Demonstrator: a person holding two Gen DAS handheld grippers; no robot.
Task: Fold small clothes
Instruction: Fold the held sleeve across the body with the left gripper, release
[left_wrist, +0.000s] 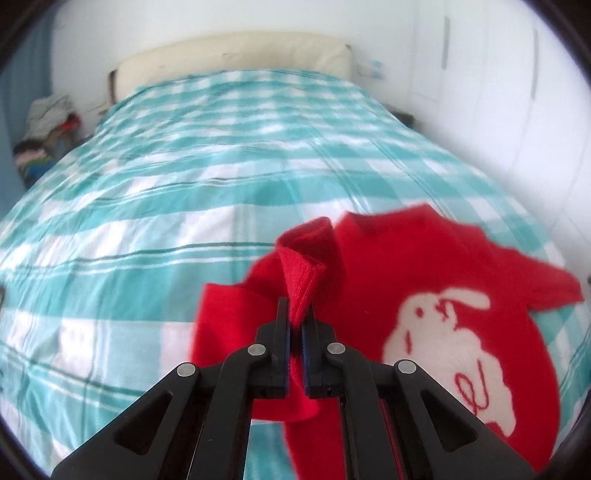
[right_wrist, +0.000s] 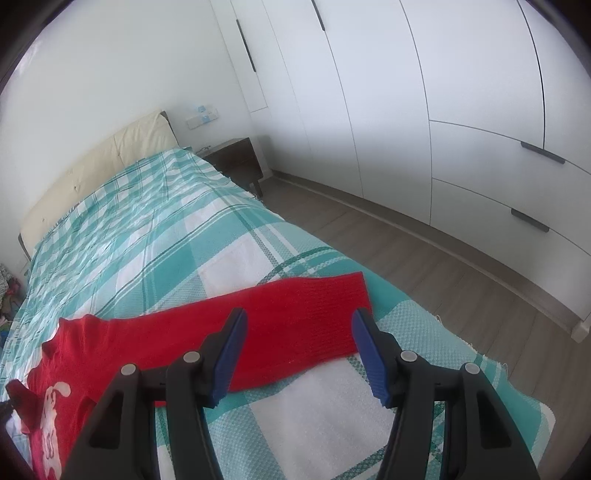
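Left wrist view: the left gripper (left_wrist: 296, 314) has its jaws pinched tight on a ribbed cuff of the red sweater (left_wrist: 424, 295), which lies on the teal plaid bedspread (left_wrist: 184, 184). The right gripper (right_wrist: 299, 332) hangs wide open above the stretched-out sleeve (right_wrist: 295, 317).

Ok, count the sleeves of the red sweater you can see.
2. One sleeve is pinched in the shut left gripper; the other sleeve lies flat on the checked bedspread before the open right gripper.
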